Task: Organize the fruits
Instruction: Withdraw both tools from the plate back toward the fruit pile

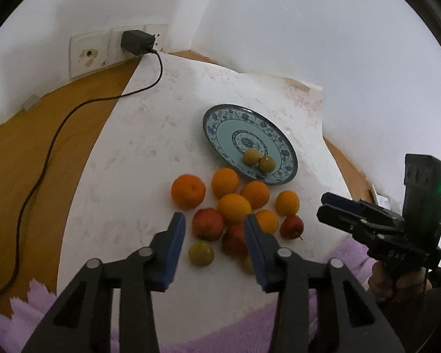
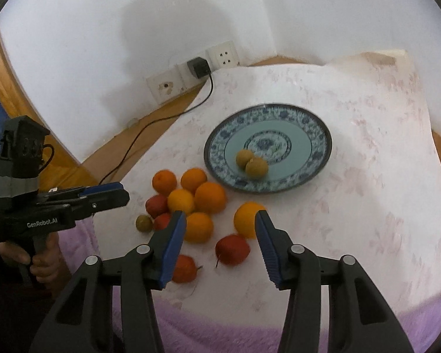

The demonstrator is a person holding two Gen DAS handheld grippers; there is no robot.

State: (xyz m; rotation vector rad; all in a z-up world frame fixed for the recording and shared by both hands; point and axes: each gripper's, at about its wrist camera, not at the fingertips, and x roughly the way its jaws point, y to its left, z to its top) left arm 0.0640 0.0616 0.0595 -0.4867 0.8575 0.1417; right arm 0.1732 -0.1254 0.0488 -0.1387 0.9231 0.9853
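A blue-patterned plate lies on the white cloth and holds two small yellow-green fruits. In front of it lies a cluster of several oranges, red apples and a small green fruit. My left gripper is open and empty, hovering above the near apples. My right gripper is open and empty above the right side of the cluster; it also shows in the left wrist view.
A black charger sits in a wall socket and its cable runs over the wooden table. A purple fleece cloth lies at the near edge. White walls stand close behind the plate.
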